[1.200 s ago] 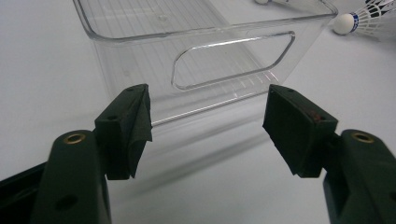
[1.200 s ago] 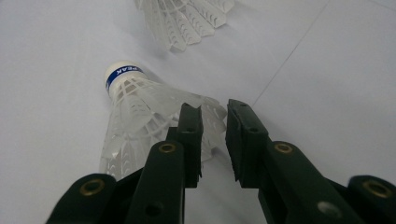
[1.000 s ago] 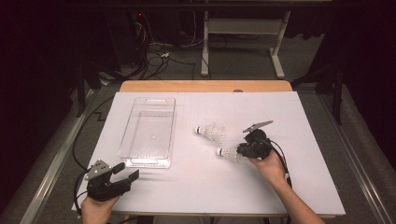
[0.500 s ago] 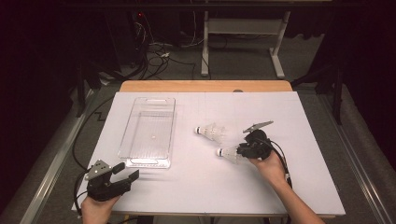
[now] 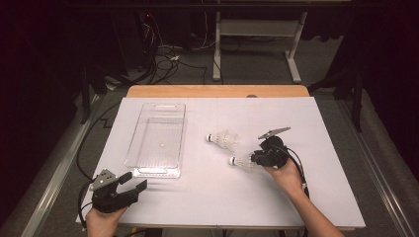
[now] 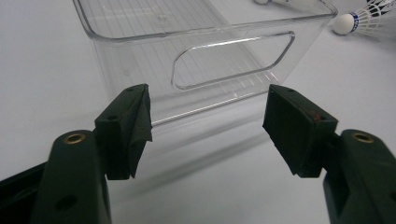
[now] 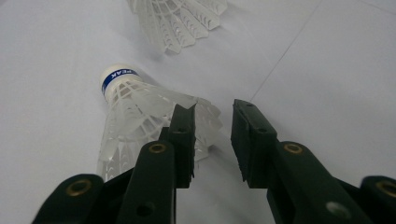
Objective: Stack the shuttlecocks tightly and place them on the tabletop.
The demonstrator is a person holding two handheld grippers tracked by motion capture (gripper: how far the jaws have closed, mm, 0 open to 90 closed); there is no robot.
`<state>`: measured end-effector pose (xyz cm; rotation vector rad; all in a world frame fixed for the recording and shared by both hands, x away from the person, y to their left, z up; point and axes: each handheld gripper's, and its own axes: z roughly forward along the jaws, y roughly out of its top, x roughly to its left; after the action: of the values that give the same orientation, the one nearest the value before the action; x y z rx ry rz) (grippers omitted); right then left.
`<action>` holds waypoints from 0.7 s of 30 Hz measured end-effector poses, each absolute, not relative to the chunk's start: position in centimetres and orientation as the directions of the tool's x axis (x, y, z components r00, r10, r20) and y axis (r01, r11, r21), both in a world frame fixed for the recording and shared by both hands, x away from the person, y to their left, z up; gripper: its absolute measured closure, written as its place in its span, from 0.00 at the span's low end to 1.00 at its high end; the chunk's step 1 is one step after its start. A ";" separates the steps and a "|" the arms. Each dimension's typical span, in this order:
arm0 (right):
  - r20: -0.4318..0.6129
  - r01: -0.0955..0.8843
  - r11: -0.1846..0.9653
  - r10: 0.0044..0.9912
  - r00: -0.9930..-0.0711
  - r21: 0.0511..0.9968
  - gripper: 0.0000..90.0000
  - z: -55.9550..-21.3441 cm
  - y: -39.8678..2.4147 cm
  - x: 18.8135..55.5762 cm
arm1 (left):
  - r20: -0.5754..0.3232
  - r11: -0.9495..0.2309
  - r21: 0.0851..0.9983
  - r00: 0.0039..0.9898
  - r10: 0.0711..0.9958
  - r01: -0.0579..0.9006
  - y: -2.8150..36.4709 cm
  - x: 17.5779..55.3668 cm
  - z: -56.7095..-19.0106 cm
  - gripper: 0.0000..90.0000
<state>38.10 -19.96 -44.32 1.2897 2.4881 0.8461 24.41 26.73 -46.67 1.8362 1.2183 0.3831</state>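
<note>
White table sheet (image 5: 296, 197) spans mid-frame. Clear bin (image 5: 157, 139) left of centre, empty. Left gripper (image 5: 134, 181) lower left, jaws released, facing the bin's end wall. Right gripper (image 5: 253, 159) right of centre, jaws just been opening, slack around the near shuttlecock's (image 5: 241, 161) skirt rim. Second shuttlecock (image 5: 223, 139) just above, nothing between.

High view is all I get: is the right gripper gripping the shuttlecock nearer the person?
Observer: No. In the right gripper view the right gripper has just been opening its jaws. The skirt rim of the shuttlecock lies between them, unpinched.
Operator: Any marking on it?
Observer: A blue band with white lettering circles its cork.
Operator: And the left gripper?
Observer: The left gripper is open, facing the handle cutout in the end wall of the clear bin.
</note>
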 end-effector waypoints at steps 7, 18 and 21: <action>0.076 0.682 0.449 0.802 -0.593 0.577 0.77 -44.3 -20.1 38.0 | -0.200 -0.139 0.797 0.473 0.858 0.588 26.7 24.4 -46.7 0.37; 0.082 0.681 0.446 0.800 -0.594 0.580 0.75 -44.3 -20.3 37.7 | -0.199 -0.139 0.797 0.473 0.858 0.588 26.7 24.4 -46.7 0.37; 0.084 0.683 0.441 0.803 -0.590 0.582 0.74 -44.4 -20.5 37.6 | -0.199 -0.140 0.797 0.474 0.858 0.588 26.7 24.4 -46.7 0.37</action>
<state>37.60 -20.51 -44.37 1.3014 2.4876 0.8606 24.42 26.71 -46.67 1.8381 1.2170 0.3844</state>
